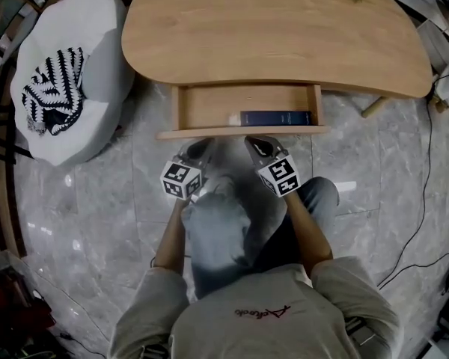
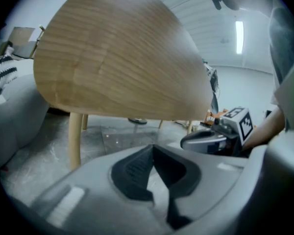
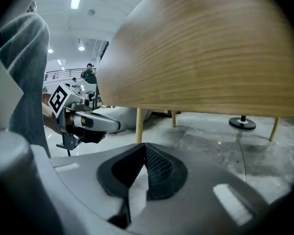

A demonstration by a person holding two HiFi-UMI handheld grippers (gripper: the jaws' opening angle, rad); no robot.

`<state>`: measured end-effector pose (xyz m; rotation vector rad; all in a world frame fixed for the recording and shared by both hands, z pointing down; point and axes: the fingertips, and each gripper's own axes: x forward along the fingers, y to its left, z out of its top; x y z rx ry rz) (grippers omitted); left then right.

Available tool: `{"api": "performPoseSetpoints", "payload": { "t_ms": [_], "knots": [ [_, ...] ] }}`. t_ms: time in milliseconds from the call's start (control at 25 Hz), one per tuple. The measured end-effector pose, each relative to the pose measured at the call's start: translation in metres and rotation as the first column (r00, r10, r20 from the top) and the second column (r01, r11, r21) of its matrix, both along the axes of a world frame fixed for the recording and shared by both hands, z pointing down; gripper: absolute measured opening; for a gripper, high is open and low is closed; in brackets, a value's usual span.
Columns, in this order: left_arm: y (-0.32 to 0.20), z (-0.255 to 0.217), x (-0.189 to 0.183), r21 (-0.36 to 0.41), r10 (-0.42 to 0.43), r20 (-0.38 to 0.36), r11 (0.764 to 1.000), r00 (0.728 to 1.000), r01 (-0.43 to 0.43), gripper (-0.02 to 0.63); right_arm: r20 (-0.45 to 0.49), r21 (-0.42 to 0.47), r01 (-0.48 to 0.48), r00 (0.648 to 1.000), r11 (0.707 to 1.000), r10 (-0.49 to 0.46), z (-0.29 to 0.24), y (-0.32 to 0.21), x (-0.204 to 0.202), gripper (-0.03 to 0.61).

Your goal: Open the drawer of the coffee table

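The light-wood coffee table (image 1: 269, 36) has its drawer (image 1: 206, 107) pulled out toward me, and a dark blue book (image 1: 275, 117) lies inside at the right. Just below the drawer's front edge (image 1: 243, 132), my left gripper (image 1: 200, 149) and right gripper (image 1: 256, 146) hang side by side. Both are shut and hold nothing. In the left gripper view, the closed left gripper (image 2: 154, 173) sits under a broad wooden panel (image 2: 117, 58), with the right gripper (image 2: 210, 138) beside it. In the right gripper view, the shut right gripper (image 3: 143, 173) sits under the same wood (image 3: 210, 58), with the left gripper (image 3: 95, 124) at its left.
A white padded seat (image 1: 97, 66) with a black-and-white patterned cloth (image 1: 54, 90) stands left of the table. A black cable (image 1: 426, 200) runs over the marble floor at the right. My knees (image 1: 217, 230) are close behind the grippers. Table legs (image 2: 75, 138) stand on the floor.
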<state>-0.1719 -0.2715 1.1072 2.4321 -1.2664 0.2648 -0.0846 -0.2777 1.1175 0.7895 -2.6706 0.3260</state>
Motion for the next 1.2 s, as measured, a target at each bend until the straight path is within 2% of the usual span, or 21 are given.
{"api": "performPoseSetpoints", "payload": {
  "t_ms": [360, 560, 680, 800, 960, 1200],
  "knots": [
    [0.001, 0.017, -0.013, -0.170, -0.019, -0.001, 0.985, 1.000, 0.018, 0.000, -0.058, -0.186, -0.026, 0.998, 0.982, 0.016, 0.026, -0.003, -0.019, 0.005],
    [0.013, 0.003, -0.021, -0.258, -0.042, 0.010, 0.965, 0.999, 0.043, 0.000, -0.125, -0.256, -0.046, 0.992, 0.966, 0.014, 0.021, 0.008, -0.006, 0.005],
    [0.022, -0.009, -0.025, -0.301, -0.061, 0.013, 0.952, 0.998, 0.062, 0.000, -0.159, -0.291, -0.104, 0.986, 0.951, 0.059, 0.015, 0.013, 0.009, 0.005],
    [0.031, -0.027, -0.025, -0.328, -0.074, 0.017, 0.942, 0.997, 0.075, 0.000, -0.181, -0.313, -0.145, 0.979, 0.939, 0.091, 0.001, 0.025, 0.020, 0.005],
    [0.047, -0.054, -0.021, -0.355, -0.069, 0.029, 0.932, 0.997, 0.074, 0.000, -0.241, -0.309, -0.149, 0.968, 0.939, 0.075, -0.023, 0.045, 0.037, 0.005],
    [0.064, -0.105, -0.013, -0.370, -0.079, 0.044, 0.925, 0.996, 0.090, 0.000, -0.281, -0.316, -0.177, 0.956, 0.932, 0.086, -0.075, 0.063, 0.064, 0.005]
  ]
}}
